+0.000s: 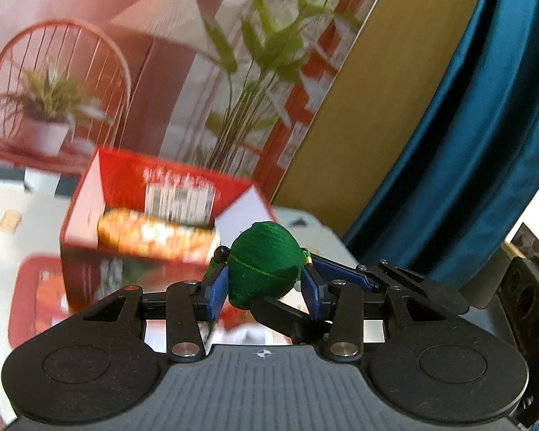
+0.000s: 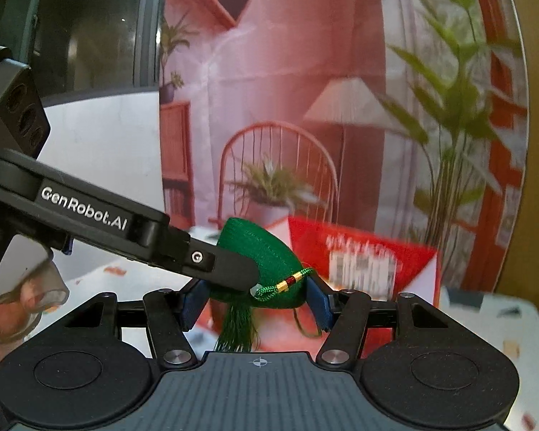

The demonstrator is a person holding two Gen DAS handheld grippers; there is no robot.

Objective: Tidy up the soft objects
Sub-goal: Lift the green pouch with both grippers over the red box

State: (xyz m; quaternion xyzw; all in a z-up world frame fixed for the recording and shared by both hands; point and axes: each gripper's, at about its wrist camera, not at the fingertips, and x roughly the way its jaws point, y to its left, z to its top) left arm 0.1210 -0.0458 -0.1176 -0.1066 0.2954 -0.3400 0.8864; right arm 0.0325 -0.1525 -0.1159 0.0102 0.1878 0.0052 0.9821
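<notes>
A green stuffed pouch (image 1: 264, 264) with a green tassel (image 2: 235, 327) and a cord with gold and red bands is held in the air between both grippers. My left gripper (image 1: 266, 287) is shut on it, blue pads against its sides. My right gripper (image 2: 255, 296) is also shut on the same pouch (image 2: 266, 262). The left gripper's black finger (image 2: 219, 264) crosses in from the left in the right wrist view and presses the pouch. A right gripper finger (image 1: 284, 310) shows under the pouch in the left wrist view.
An open red box (image 1: 154, 215) holding an orange patterned soft item (image 1: 154, 233) stands on the white table (image 1: 3, 251) behind the pouch; it also shows in the right wrist view (image 2: 370, 251). A printed room backdrop (image 1: 125, 54) and blue curtain (image 1: 485, 125) stand behind.
</notes>
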